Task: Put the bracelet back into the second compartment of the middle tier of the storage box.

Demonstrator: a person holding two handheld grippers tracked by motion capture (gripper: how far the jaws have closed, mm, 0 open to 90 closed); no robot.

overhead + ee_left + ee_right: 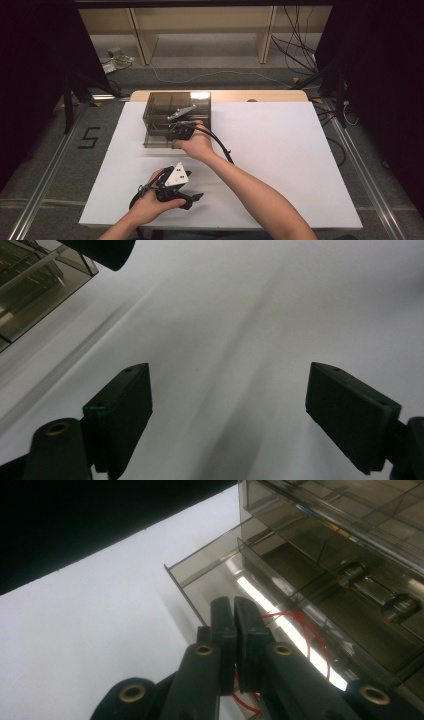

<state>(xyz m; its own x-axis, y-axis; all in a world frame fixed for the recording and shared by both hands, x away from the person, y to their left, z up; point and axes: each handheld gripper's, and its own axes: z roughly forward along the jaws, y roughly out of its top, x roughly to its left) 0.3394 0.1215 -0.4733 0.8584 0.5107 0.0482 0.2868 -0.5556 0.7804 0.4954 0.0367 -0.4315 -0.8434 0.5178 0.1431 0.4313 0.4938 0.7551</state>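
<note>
Evidently the smoky plastic drawer box (176,119) is light, rigid and slick; right gripper (234,611) jaws pinch shut at its open drawer (220,572), left gripper (227,405) jaws wide over the bench (240,310).

Lab, black curtains (30,60), floor cables (295,47), aluminium rails (45,165)

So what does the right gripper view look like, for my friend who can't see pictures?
The right tool's two black jaws are pressed shut, pointing into the open drawer of a smoky see-through plastic box. A thin red string loops just behind the jaws; whether they pinch it cannot be told. The box sits on a white table, with darkness beyond.
</note>
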